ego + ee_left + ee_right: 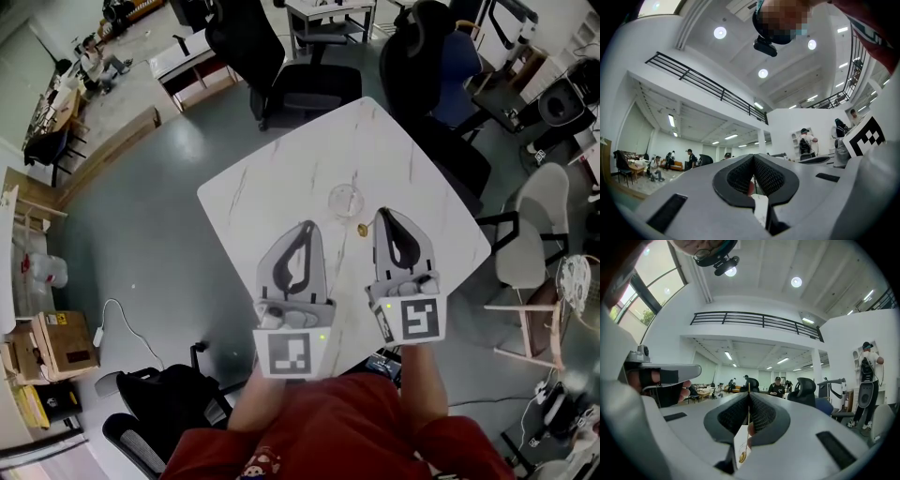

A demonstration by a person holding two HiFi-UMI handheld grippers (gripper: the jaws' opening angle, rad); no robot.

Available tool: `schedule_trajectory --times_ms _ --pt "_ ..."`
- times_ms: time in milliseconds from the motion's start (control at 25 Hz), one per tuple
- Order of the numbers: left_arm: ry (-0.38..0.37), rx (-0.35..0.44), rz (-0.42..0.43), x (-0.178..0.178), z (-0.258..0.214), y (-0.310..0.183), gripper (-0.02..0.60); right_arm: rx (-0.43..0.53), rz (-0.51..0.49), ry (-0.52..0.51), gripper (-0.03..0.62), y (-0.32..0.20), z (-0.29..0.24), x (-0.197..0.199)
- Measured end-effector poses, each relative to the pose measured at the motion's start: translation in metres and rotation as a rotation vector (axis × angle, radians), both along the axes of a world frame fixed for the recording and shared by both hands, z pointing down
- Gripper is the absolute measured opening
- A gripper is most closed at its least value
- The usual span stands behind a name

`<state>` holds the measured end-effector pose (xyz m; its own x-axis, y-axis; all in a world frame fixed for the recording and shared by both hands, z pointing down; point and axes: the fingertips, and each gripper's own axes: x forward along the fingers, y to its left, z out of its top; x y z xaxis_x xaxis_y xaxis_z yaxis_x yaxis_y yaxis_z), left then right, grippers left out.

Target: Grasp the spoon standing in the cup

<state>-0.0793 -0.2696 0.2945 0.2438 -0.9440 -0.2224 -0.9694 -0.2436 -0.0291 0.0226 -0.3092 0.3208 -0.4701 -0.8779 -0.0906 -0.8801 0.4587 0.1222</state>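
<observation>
A clear glass cup [345,200] stands on the white marble table [272,187]; I see no spoon inside it. My right gripper [381,214] hovers just to the cup's right and nearer me, shut on a thin gold spoon [364,229]. In the right gripper view the spoon [742,454] runs up between the closed pads, its bowl hanging below the right gripper [749,394] and its handle tip poking above. My left gripper [307,225] is over the table to the cup's left and nearer me. In its own view the left gripper [753,158] is shut with nothing between the jaws.
Black office chairs [281,66] stand beyond the table's far edge, and a white chair [534,234] is at the right. A cardboard box [61,342] and a black chair [159,412] sit on the floor at the left. People are far off in the hall.
</observation>
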Motion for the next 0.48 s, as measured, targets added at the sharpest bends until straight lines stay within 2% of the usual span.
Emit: schedule_trajectory --times_ms 240,480 --pt "-0.011 0.012 0.014 0.003 -0.008 0.021 0.009 0.045 0.02 0.013 0.015 0.025 -0.014 0.005" --pt "-0.016 0.012 -0.029 0.003 -0.013 0.036 0.009 0.093 0.015 -0.023 0.015 0.041 -0.035 0.017"
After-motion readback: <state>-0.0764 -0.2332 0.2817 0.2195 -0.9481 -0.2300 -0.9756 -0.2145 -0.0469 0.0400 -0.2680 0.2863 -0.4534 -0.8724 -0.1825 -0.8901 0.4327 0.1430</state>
